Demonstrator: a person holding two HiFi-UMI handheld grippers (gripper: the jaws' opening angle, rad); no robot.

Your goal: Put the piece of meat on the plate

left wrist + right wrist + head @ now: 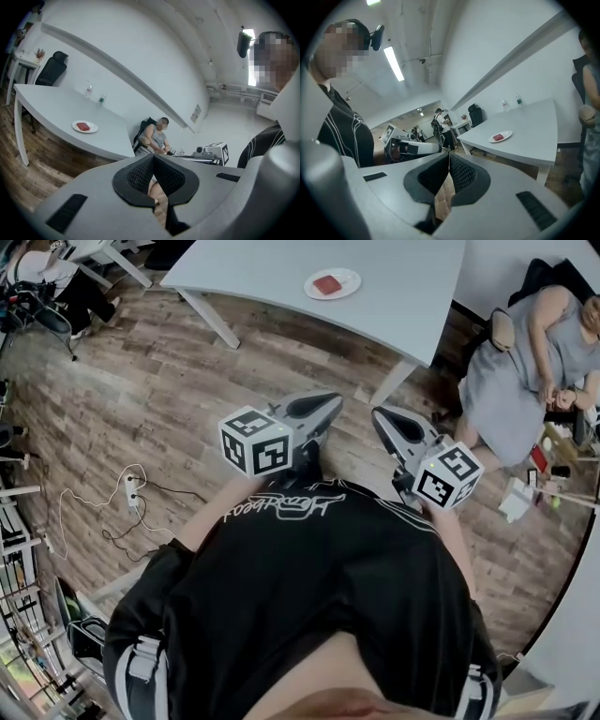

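Currently, my left gripper (328, 405) has its fingers (140, 174) closed together with nothing between them; the left gripper view shows the black ribbed faces meeting at the tip. My right gripper (379, 414) is in the same condition, with fingers together and nothing held. Both grippers are side by side in front of my chest, over the wooden floor (187, 362). They are well apart from the plate (349, 276) and point roughly toward it. The plate is white and round and stands on the grey surface (262, 266), toward the edge that faces me. The piece of meat (328, 284) is red, lies flat in the middle of the plate, and touches neither gripper. Two small bottles (88, 90) stand on the surface beyond the plate, on the wall side. A seated person (525, 371) is right of the plate, past the end of the surface. A white power strip (131, 491) with cables lies on the floor, well left of the plate.
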